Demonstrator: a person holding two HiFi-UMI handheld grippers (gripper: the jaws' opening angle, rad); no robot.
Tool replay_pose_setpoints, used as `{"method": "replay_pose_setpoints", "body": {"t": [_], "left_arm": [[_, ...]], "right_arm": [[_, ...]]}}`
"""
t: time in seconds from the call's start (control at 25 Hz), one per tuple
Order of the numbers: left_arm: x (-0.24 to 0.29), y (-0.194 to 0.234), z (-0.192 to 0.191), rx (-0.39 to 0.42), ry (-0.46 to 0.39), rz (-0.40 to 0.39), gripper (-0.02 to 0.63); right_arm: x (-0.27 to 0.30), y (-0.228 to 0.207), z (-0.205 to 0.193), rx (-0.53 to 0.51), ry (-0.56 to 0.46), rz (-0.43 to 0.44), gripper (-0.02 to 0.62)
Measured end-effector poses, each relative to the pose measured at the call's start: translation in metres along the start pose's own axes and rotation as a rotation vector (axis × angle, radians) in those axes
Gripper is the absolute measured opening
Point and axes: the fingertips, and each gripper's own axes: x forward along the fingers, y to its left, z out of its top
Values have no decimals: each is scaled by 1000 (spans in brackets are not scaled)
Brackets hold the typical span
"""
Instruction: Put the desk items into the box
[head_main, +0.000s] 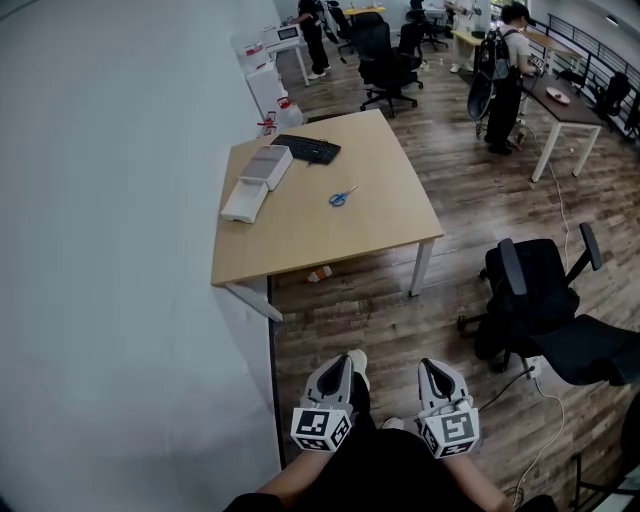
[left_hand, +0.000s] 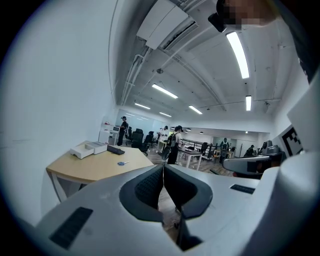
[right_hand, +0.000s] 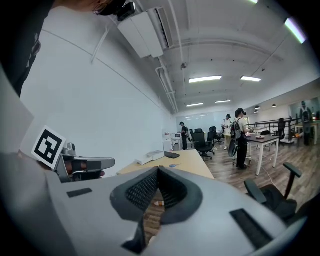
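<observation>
Desk (head_main: 340, 245) far off; scissors (head_main: 342, 196) tiny, box (head_main: 245, 203) indistinct.

Desk (head_main: 340, 235) matt lt wood; floor (head_main: 400, 320) dk wood planks, slight sheen.

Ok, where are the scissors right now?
In the head view the scissors lie on the desk, right of the white box and on the near side of the black keyboard, touching neither.

Small orange-white thing (head_main: 319, 273) on the floor (head_main: 380, 310) under the desk (head_main: 340, 235) too small to name, white box (head_main: 245, 201) interior unreadable, black chair (head_main: 595, 352) cut off at the right edge
</observation>
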Motion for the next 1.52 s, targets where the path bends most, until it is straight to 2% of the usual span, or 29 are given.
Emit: {"method": "replay_pose_setpoints", "body": {"t": [0.28,0.52,0.68,1.0,1.28,1.52], "left_arm": [[68,22,-4,-20,41,-48,15],[142,75,7,-78,79,-62,15],[185,113,16,-102,110,-88,15],[256,183,51,-106,98,-141,15],[296,222,63,-93,101,-159,17],[336,246,62,-96,105,-134,15]], "right_arm": [[51,-36,-8,17,73,-51,60],[131,-78,34,-1,31,-166,60],[191,-91,53,-10,45,-172,60],[297,-92,85,-19,55,-174,60],[346,-89,93,-17,73,-170,60],[392,-107,90,-7,83,-145,60]]}}
